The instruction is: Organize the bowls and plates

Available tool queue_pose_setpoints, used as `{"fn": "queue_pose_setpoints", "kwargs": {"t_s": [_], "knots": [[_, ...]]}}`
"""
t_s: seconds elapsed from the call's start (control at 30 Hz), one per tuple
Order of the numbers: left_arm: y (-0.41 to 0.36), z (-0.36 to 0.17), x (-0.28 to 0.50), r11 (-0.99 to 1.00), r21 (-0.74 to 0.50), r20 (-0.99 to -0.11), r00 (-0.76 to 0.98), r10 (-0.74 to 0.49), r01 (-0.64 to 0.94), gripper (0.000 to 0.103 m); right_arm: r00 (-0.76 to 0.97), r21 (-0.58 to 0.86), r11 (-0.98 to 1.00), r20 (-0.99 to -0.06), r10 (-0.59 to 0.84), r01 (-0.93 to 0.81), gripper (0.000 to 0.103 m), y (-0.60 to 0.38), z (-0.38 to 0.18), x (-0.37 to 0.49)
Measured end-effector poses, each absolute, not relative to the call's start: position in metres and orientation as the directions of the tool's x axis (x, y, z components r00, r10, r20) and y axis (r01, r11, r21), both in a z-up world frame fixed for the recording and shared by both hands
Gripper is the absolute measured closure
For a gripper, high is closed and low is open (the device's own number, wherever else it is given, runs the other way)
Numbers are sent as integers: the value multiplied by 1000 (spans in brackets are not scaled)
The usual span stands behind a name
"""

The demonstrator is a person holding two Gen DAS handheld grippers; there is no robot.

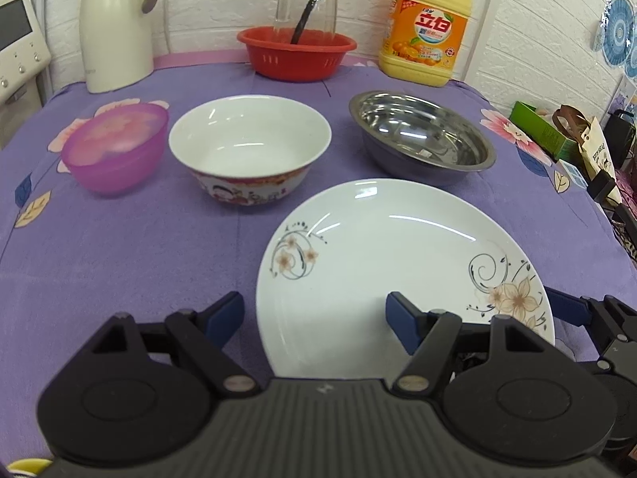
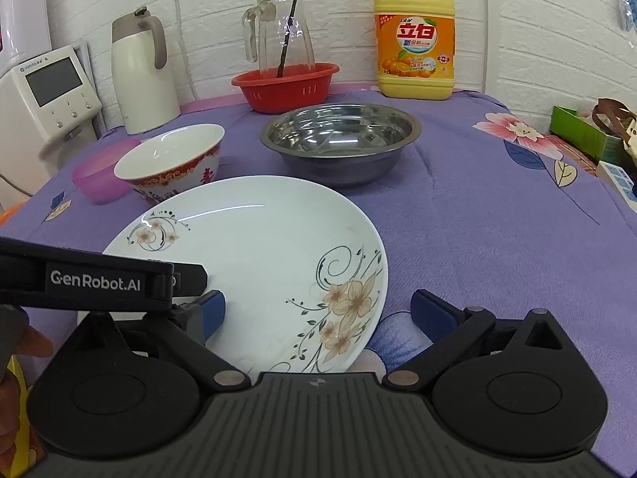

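Observation:
A white plate with flower prints (image 1: 390,271) (image 2: 262,263) lies on the purple tablecloth at the near edge. Behind it stand a white ceramic bowl with a red pattern (image 1: 250,147) (image 2: 171,163), a steel bowl (image 1: 422,135) (image 2: 338,139) and a pink plastic bowl (image 1: 115,147) (image 2: 93,175). My left gripper (image 1: 314,310) is open, its jaws straddling the plate's near left rim. My right gripper (image 2: 318,310) is open over the plate's near right rim. The left gripper's side shows in the right wrist view (image 2: 103,283).
A red basket (image 1: 296,51) (image 2: 284,85) with a glass jug (image 2: 280,28), a yellow detergent bottle (image 1: 428,28) (image 2: 414,40) and a white thermos (image 1: 113,28) (image 2: 141,75) line the back wall. A white appliance (image 2: 47,91) stands left. Boxes (image 1: 545,131) sit off the table's right edge.

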State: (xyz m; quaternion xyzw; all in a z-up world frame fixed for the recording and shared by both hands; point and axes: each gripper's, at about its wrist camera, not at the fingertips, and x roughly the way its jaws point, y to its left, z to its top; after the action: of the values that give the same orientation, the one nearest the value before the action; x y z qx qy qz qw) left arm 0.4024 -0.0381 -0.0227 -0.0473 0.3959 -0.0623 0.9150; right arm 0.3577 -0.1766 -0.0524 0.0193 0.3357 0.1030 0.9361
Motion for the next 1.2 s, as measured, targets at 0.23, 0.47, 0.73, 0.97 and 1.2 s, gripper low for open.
{"fn": "queue_pose_setpoints", "kwargs": {"t_s": [0.23, 0.47, 0.73, 0.97, 1.2], "knots": [[-41, -23, 403, 988, -132, -719, 679, -150, 78, 35, 751, 97, 977, -626, 210, -191, 0, -174, -53, 359], [-47, -21, 401, 985, -130, -717, 676, -170, 109, 47, 746, 106, 968, -620, 242, -226, 0, -168, -52, 355], [-47, -17, 397, 982, -142, -712, 677, -187, 121, 49, 758, 91, 974, -614, 218, -207, 0, -165, -48, 347], [-39, 1, 380, 980, -152, -674, 711, -200, 131, 49, 805, 51, 976, -557, 203, -211, 0, -159, -31, 329], [-10, 22, 326, 985, -139, -634, 755, -165, 98, 49, 815, 77, 963, -519, 260, -258, 0, -135, -10, 284]]}}
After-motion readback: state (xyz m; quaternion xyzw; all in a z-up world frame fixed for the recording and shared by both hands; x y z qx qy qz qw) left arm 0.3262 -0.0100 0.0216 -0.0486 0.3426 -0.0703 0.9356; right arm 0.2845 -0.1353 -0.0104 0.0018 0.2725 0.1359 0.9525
